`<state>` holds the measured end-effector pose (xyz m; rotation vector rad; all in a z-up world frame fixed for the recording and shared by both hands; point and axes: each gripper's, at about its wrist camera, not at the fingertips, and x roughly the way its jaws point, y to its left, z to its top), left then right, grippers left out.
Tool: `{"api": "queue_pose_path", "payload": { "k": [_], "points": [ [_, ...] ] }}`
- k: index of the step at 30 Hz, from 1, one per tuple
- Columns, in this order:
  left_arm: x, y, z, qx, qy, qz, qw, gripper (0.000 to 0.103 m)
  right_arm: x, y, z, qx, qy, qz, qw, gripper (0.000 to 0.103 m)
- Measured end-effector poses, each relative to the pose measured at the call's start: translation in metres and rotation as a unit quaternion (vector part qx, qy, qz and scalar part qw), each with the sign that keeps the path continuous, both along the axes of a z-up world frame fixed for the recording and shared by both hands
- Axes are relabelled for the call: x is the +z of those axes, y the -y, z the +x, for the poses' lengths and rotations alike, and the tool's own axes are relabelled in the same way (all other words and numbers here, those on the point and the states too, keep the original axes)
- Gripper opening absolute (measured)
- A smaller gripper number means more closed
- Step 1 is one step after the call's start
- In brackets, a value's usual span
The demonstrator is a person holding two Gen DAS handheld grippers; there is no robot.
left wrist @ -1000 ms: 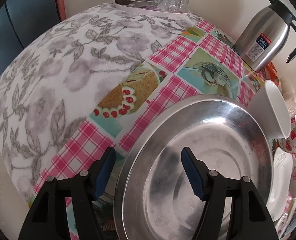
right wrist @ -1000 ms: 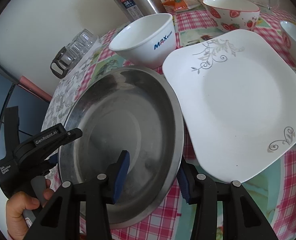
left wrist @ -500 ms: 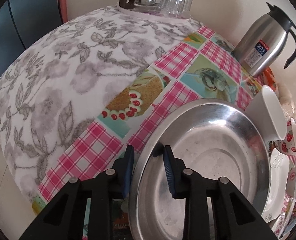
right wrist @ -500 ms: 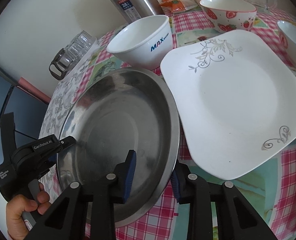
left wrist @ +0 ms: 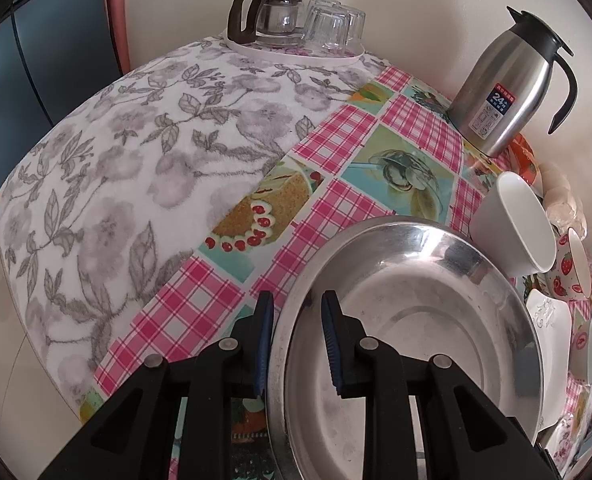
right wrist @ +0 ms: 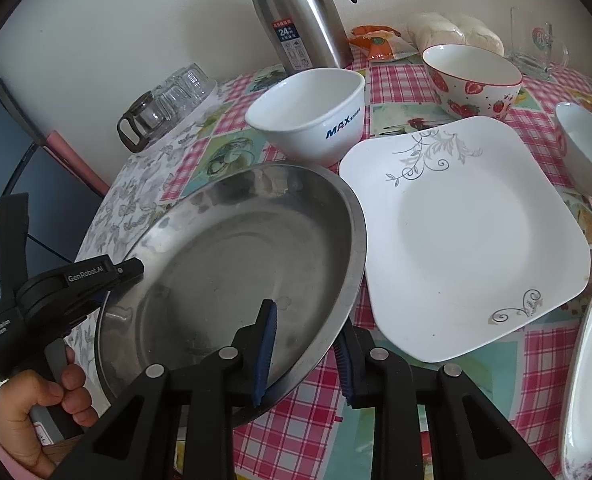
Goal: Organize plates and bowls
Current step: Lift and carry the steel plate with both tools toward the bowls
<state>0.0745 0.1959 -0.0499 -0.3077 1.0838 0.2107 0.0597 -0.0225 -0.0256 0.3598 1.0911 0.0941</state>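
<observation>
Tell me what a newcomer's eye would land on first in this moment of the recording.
The big steel plate dominates near the table's front edge, its rim pinched on opposite sides by the left gripper and the right gripper. Right beside it lies a white square plate with grey scrollwork, and behind them a white MAX bowl in front of a steel thermos by the wall.

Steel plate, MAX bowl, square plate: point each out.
Steel plate (right wrist: 232, 264): right wrist view, on its inner base.
MAX bowl (right wrist: 319, 128): right wrist view, on its outer wall.
Square plate (right wrist: 463, 240): right wrist view, on its centre well.
</observation>
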Motion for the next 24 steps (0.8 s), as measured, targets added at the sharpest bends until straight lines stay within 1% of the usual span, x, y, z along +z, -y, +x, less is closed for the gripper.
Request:
{"api": "queue_pose_path", "payload": {
  "k": [5, 15, 19, 24],
  "points": [
    [0.008, 0.002, -0.005, 0.003, 0.009, 0.006, 0.9999, 0.025, 0.003, 0.001, -0.002, 0.003, 0.002, -0.002, 1.0, 0.029],
    [0.031, 0.002, -0.019, 0.018, 0.043, 0.009, 0.9989, 0.025, 0.022, 0.005, -0.009, 0.011, 0.029, 0.003, 1.0, 0.029],
    [0.042, 0.0, -0.027, 0.028, 0.062, 0.007, 0.9977, 0.025, 0.03, 0.006, -0.012, 0.012, 0.041, 0.009, 0.999, 0.029],
    [0.058, 0.004, -0.035, 0.027, 0.093, 0.003, 0.9953, 0.025, 0.046, 0.006, -0.018, 0.014, 0.066, 0.008, 0.998, 0.029]
  ]
}}
